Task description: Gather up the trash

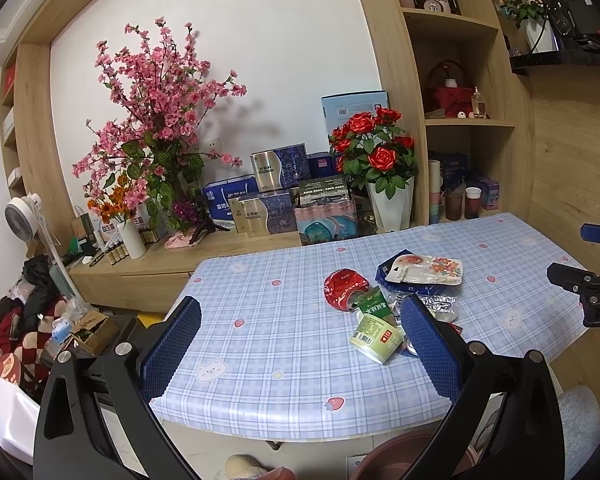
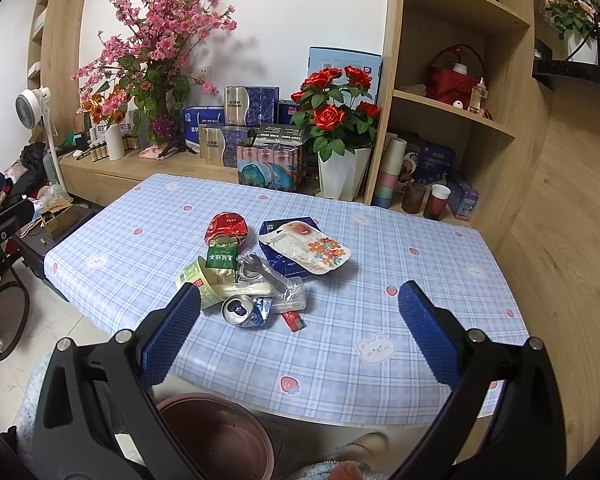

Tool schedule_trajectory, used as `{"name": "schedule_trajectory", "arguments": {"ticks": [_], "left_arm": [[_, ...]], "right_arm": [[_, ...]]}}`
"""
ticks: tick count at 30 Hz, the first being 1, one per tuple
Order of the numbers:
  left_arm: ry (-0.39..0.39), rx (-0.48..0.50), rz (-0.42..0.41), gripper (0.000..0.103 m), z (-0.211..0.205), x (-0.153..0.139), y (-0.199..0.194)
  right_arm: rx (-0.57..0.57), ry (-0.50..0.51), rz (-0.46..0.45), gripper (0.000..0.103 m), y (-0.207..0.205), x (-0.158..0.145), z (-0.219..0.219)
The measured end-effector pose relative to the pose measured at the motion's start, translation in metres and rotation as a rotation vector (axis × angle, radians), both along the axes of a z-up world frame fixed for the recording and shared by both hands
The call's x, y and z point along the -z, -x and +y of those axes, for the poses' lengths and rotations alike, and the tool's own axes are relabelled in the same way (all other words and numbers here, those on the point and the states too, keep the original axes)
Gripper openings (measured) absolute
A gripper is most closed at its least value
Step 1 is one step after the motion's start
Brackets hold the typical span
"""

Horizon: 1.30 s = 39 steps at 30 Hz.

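Trash lies in a heap on the blue checked tablecloth: a crushed red can, a green sachet, a pale green paper cup on its side, a crushed blue can, clear plastic wrap with a spoon, and a white flowered pouch on a blue packet. The left wrist view shows the red can, cup and pouch. My left gripper is open and empty, above the near table edge. My right gripper is open and empty, just short of the heap.
A brown round bin stands on the floor under the table's near edge. Behind the table a wooden sideboard carries gift boxes and flower vases, with a rose pot at the table's far edge. Shelves rise at right. A fan and clutter stand left.
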<state>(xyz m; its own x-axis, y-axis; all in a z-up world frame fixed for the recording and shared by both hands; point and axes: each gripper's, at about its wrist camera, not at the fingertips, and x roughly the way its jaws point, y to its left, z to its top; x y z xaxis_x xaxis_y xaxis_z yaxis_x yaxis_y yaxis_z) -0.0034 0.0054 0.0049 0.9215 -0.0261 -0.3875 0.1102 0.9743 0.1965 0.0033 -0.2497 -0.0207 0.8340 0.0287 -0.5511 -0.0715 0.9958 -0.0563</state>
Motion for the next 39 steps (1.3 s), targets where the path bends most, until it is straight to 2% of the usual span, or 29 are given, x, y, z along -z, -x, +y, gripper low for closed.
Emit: {"name": "schedule_trajectory", "arguments": {"ticks": [28,31,39], "left_arm": [[0.016,0.0,0.004,0.098,0.0,0.005,0.001],[0.017,0.0,0.004,0.098,0.0,0.005,0.001],[0.017,0.0,0.003,0.098,0.0,0.005,0.001]], "right_arm": [[0.002,0.005,0.001,0.097,0.002,0.004,0.0],[0.002,0.004,0.002,0.097,0.004,0.014,0.002],[-0.002,0.006,0.011,0.097,0.005,0.019,0.006]]}}
